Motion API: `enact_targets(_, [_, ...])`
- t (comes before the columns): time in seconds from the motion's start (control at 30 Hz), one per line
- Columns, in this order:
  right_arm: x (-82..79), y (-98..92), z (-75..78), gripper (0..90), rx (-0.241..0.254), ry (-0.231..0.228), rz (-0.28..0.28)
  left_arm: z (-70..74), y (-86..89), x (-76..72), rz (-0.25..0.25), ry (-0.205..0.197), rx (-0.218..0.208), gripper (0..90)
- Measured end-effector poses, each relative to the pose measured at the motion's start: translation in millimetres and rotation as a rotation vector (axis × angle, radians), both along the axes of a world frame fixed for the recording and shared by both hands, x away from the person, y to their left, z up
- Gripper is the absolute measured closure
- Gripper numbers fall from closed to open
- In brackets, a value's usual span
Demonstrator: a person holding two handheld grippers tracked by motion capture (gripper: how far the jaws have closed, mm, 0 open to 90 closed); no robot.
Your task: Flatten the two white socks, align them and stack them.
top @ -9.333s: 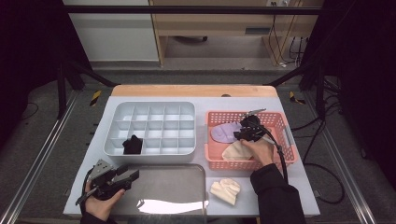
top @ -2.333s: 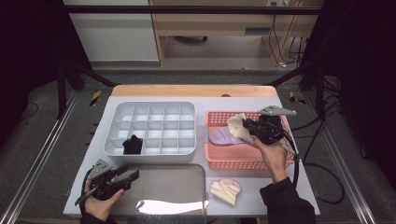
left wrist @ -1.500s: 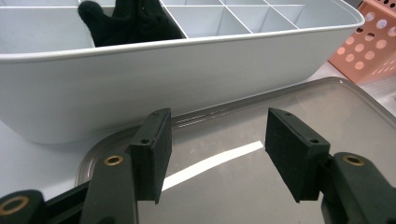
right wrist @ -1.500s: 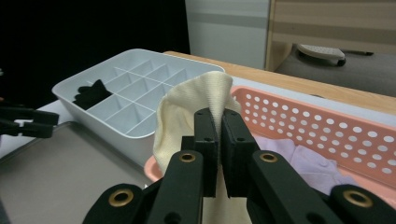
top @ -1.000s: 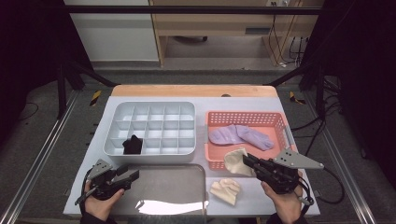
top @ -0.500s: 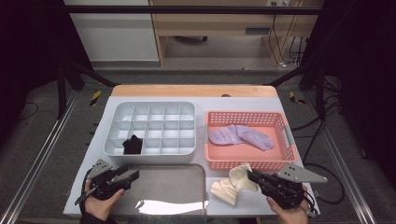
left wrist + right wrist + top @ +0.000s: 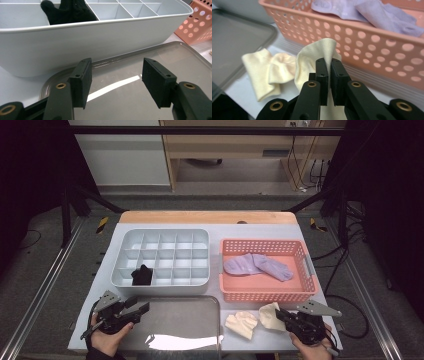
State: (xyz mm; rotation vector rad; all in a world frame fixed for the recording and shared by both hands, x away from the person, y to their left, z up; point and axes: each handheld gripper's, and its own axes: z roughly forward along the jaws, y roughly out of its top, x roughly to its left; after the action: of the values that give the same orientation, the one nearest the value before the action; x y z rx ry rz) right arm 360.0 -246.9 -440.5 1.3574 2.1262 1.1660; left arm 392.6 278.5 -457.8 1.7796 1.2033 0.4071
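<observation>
My right gripper point(image 7: 284, 316) point(image 7: 327, 65) is shut on a cream sock point(image 7: 270, 315) point(image 7: 312, 62), low over the table's front right, just in front of the pink basket point(image 7: 310, 275) point(image 7: 372, 50). A second cream sock point(image 7: 241, 324) point(image 7: 265, 72) lies on the table to its left. Two lilac socks point(image 7: 257, 266) point(image 7: 367, 12) lie in the basket. My left gripper point(image 7: 136, 307) point(image 7: 115, 85) rests open at the front left, its jaws over the grey tray point(image 7: 195, 340) point(image 7: 150, 62) with nothing between them. A black sock point(image 7: 142, 275) point(image 7: 66, 11) sits in a front cell of the white divided box point(image 7: 160, 255) point(image 7: 100, 37).
The white divided box stands at the back left and the pink basket at the back right. The grey tray lies along the front edge between both hands. A wooden strip point(image 7: 207, 217) runs along the table's far edge.
My right gripper has carried the cream sock from above the basket down to the table's front right, beside the other cream sock. The left gripper has stayed put.
</observation>
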Motion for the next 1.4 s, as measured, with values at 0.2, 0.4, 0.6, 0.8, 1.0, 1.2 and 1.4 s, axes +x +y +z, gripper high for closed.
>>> enact_targets(0.2, [9.2,4.6,-14.6,84.9,-0.082,0.036,-0.024,0.1,-0.8,-0.1,-0.001,0.003,-0.001,40.2])
enact_targets(0.4, [17.3,11.1,-26.5,78.1,-0.118,0.088,-0.029,0.3,-1.2,-0.3,-0.002,0.008,-0.004,40.2])
enact_targets(0.6, [13.5,9.7,-15.3,66.1,-0.099,0.018,-0.047,3.2,-1.8,-1.7,-0.002,-0.001,-0.013,40.1])
enact_targets(0.8, [4.9,14.1,4.7,63.3,-0.059,-0.084,-0.031,7.8,-6.1,-2.9,-0.009,-0.012,-0.018,40.1])
enact_targets(1.0, [0.4,38.3,15.1,63.8,-0.035,-0.104,0.057,14.5,-8.2,-5.6,-0.011,-0.029,-0.034,40.0])
enact_targets(1.2, [0.2,76.1,10.9,63.5,-0.053,-0.056,0.185,20.8,-17.2,-5.8,-0.016,-0.046,-0.036,39.9])
enact_targets(1.4, [0.6,101.3,-0.8,63.2,-0.048,-0.014,0.257,22.1,-22.8,-6.1,-0.013,-0.059,-0.04,40.0])
